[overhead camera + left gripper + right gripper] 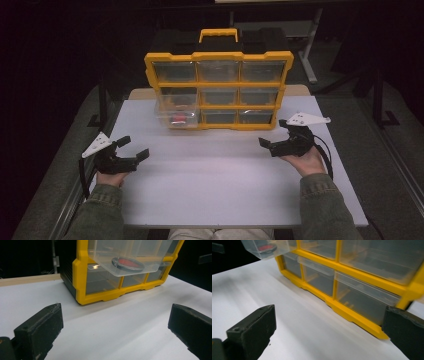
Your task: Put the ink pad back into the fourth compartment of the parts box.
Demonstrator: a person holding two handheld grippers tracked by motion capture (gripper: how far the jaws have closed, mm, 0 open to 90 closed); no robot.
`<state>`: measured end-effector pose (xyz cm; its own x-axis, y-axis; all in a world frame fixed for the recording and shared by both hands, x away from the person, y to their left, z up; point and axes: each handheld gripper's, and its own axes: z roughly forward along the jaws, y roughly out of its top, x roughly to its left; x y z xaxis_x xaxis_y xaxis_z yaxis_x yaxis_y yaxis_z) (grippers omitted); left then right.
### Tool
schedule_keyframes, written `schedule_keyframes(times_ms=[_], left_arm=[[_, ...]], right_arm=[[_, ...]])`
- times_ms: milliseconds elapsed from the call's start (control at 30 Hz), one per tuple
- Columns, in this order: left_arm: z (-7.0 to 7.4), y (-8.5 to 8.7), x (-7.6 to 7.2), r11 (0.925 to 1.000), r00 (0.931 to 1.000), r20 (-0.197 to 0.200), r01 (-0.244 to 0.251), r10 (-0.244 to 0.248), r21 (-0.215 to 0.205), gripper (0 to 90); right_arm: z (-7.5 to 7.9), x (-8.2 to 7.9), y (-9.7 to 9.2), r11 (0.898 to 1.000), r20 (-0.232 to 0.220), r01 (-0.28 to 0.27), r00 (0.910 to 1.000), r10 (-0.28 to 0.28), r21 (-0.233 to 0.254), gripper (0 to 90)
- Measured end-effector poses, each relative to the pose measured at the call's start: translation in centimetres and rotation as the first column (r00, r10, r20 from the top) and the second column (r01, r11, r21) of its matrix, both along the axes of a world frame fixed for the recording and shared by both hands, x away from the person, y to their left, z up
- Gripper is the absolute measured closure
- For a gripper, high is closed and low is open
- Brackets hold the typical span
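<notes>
While both hands rest low on the white table (225, 175), the left gripper (134, 148) has its jaws spread wide with nothing between them, and the right gripper (272, 136) likewise stands spread and empty, near the table's right edge. Both point toward the yellow organizer (218, 90), which stands upright at the far side of the table, well apart from either gripper. Its clear drawer (130, 255) in the left column is pulled partway out, and a round red disc (128, 263) with a dark rim lies inside it. Other drawers sit closed in their yellow frame.
</notes>
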<state>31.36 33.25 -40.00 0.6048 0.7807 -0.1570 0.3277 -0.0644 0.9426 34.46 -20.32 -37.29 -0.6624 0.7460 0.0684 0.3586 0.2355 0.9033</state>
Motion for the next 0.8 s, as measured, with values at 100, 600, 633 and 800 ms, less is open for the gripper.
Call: schedule_keyframes(times_ms=[100,600,633,800], left_arm=[[0.0,0.0,0.0,1.0,1.0,0.0,0.0,0.0,-0.001,0.0],[-0.1,0.2,-0.1,0.9999,0.9999,-0.006,-0.015,0.015,-0.001,0.0],[-0.1,0.2,-0.1,0.9999,0.9998,-0.007,-0.017,0.017,0.001,0.0],[-0.1,0.0,-0.1,0.9999,0.9999,-0.007,-0.015,0.015,0.006,0.0]], right_arm=[[-0.1,-0.3,-0.4,1.0,0.01,0.014,0.9999,-0.014,0.007,0.0],[-1.7,-2.6,-2.1,0.996,0.049,0.088,0.9949,-0.088,0.019,0.0],[-1.9,-2.8,-2.2,0.996,0.047,0.089,0.9949,-0.089,0.015,0.0],[-2.5,-3.0,-2.6,0.995,0.032,0.094,0.995,-0.095,0.025,0.0]])
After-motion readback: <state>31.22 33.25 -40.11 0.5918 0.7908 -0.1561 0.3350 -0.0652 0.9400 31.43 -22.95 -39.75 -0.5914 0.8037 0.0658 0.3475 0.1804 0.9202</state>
